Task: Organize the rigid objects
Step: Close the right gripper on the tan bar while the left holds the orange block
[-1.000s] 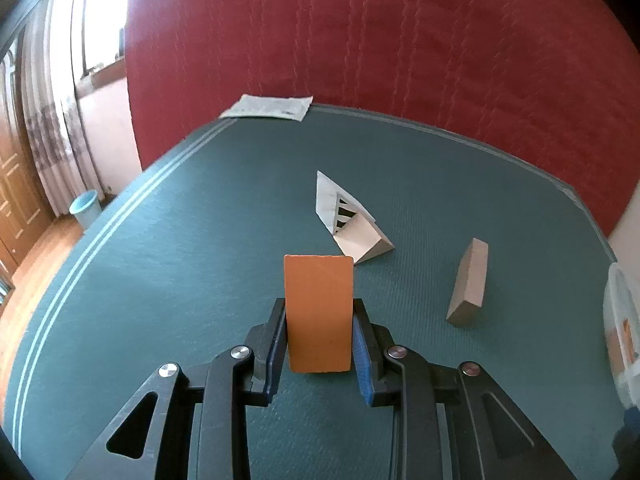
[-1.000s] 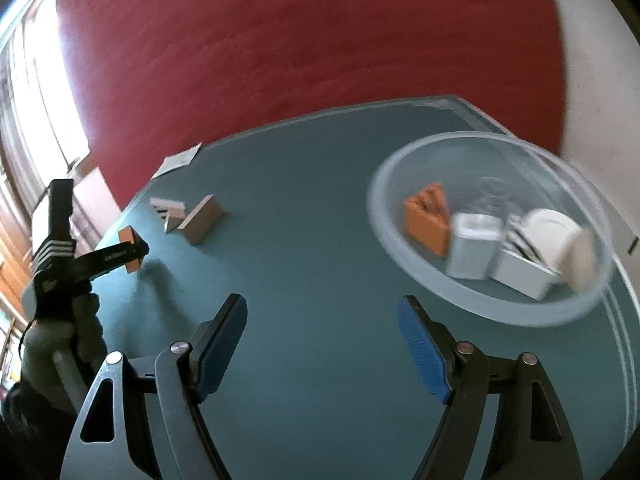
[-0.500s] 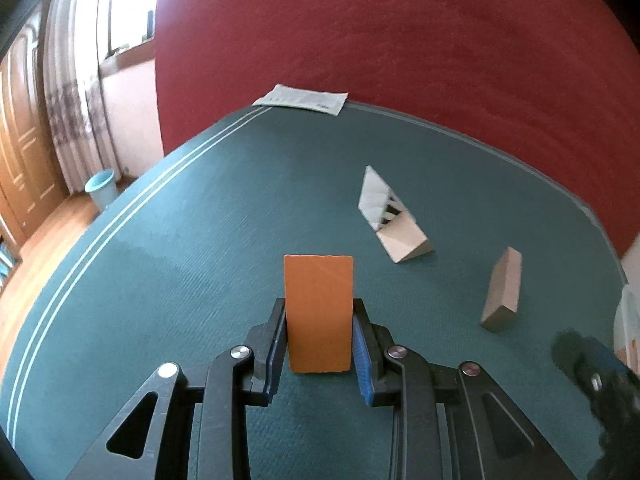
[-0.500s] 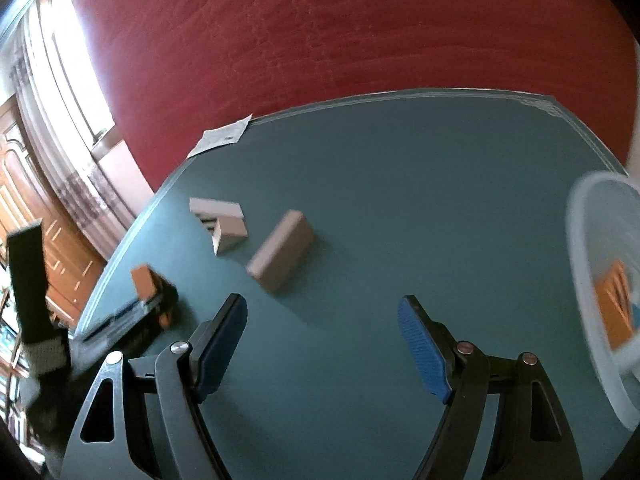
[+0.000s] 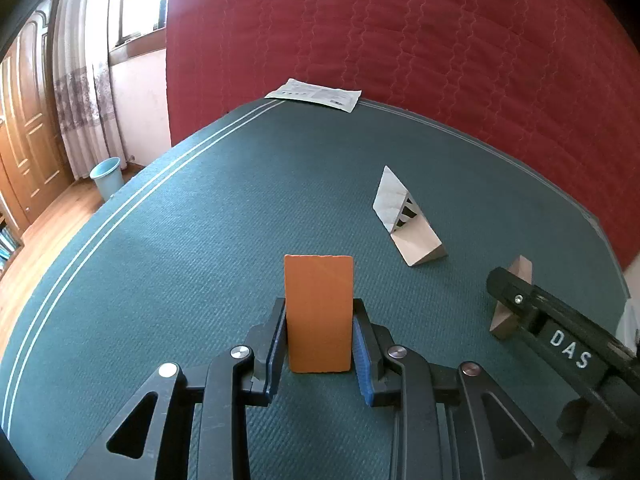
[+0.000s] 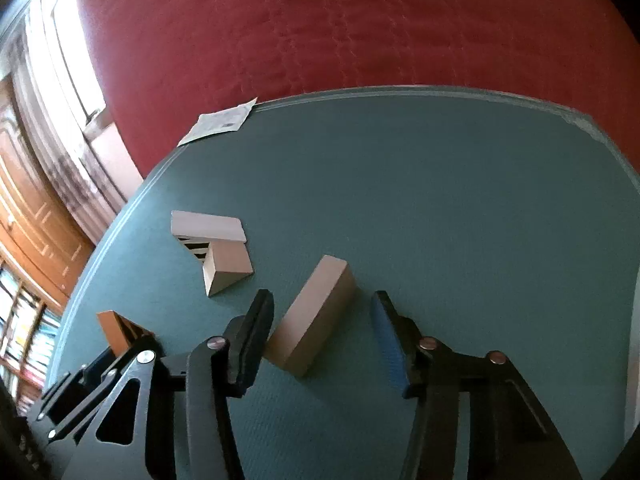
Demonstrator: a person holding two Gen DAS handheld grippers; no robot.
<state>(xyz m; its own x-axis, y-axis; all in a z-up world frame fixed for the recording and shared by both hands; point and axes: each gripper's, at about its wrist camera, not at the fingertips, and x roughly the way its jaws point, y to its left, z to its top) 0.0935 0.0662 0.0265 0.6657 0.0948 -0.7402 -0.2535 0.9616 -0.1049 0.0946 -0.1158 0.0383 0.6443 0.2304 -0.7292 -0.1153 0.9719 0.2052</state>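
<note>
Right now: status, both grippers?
Left gripper shut on orange block. Right gripper closing around tan block, pads not pressing yet. Nothing in the way.

Left hand-held gripper (image 5: 320, 344) clamped shut; right hand-held gripper (image 6: 322, 336) jaws closing, angled downward.

Paper sheet (image 5: 316, 94) on table corner, blue bin (image 5: 106, 173), curtain (image 5: 86, 92)

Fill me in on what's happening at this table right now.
A person is sorting blocks on a green table with two handheld grippers. The left gripper is shut on an orange block. The right gripper has just been closing around a tan block, pads not yet pressing. A tan wedge and white wedge lie beyond.
</note>
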